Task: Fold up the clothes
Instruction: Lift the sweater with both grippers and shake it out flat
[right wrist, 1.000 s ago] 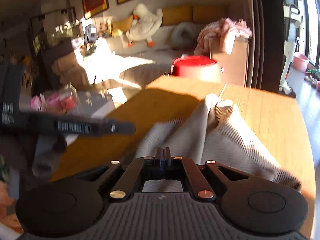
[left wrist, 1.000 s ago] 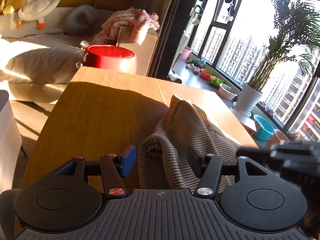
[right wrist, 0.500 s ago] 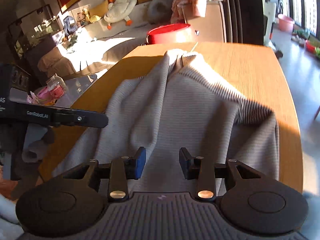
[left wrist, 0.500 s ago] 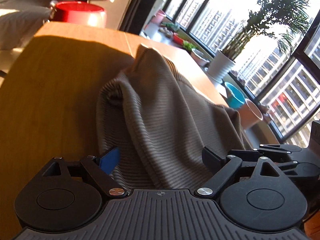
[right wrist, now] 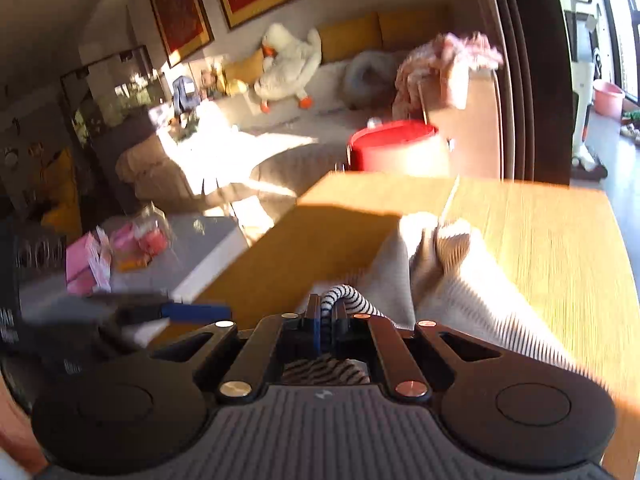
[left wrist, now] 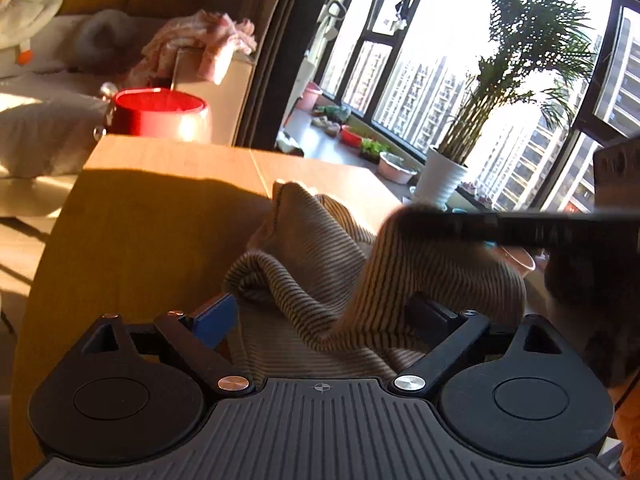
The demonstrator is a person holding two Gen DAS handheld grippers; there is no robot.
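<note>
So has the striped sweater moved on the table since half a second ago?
Yes. The striped sweater has bunched up toward the right gripper, uncovering more of the table.

Open table (left wrist: 132,216): bare wood from 9 to 12 o'clock of the striped cloth (left wrist: 332,280), room to pass.
Far side: bare wood at 1 to 3 o'clock in the right wrist view.
In the way: the cloth is heaped up at 12 o'clock of the left gripper (left wrist: 320,312).
Also blocking: the right gripper (right wrist: 326,320) crosses at 2 o'clock.
Table end: a red tub (left wrist: 160,114) stands at 11 o'clock.
</note>
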